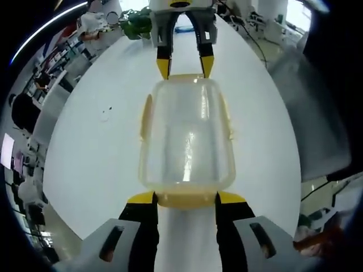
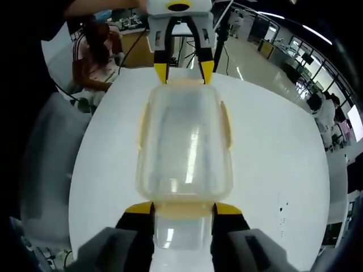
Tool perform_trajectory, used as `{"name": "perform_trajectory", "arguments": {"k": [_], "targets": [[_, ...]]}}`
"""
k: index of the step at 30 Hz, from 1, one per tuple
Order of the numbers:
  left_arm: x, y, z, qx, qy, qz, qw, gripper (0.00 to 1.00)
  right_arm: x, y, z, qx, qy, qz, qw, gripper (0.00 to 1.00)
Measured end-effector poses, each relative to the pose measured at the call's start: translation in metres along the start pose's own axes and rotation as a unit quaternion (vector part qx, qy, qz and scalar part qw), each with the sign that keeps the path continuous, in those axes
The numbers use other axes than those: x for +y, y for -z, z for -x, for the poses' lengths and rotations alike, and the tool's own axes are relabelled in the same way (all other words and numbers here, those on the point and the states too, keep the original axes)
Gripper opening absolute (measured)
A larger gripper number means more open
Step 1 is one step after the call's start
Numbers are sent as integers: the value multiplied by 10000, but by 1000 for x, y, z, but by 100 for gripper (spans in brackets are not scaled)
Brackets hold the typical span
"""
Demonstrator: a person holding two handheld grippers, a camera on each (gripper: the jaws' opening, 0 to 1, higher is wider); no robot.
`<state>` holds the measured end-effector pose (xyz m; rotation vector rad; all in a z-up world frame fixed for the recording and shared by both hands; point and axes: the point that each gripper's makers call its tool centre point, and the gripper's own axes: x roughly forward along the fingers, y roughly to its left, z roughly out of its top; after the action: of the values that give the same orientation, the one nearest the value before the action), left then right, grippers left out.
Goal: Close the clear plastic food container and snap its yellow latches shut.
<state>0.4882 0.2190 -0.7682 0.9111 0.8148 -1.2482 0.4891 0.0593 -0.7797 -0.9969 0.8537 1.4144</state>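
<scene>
Container (image 1: 187, 141) lid on; left gripper (image 1: 185, 197) and right gripper (image 2: 183, 208) jaws apart at end latches; contact unclear.

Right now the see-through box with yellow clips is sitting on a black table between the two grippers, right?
Not quite: the table is white, not black, as the left gripper view shows. The rest holds: the clear plastic food container with yellow latches sits between the left gripper and the right gripper.
</scene>
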Motion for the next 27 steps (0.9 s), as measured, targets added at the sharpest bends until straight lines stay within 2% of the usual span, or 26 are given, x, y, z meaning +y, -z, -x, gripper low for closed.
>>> {"name": "perform_trajectory", "arguments": {"k": [27], "targets": [[0,-48,-15,-150,-43,-73,9999,36,1,43,24,116,93,-9,9999,36]]}}
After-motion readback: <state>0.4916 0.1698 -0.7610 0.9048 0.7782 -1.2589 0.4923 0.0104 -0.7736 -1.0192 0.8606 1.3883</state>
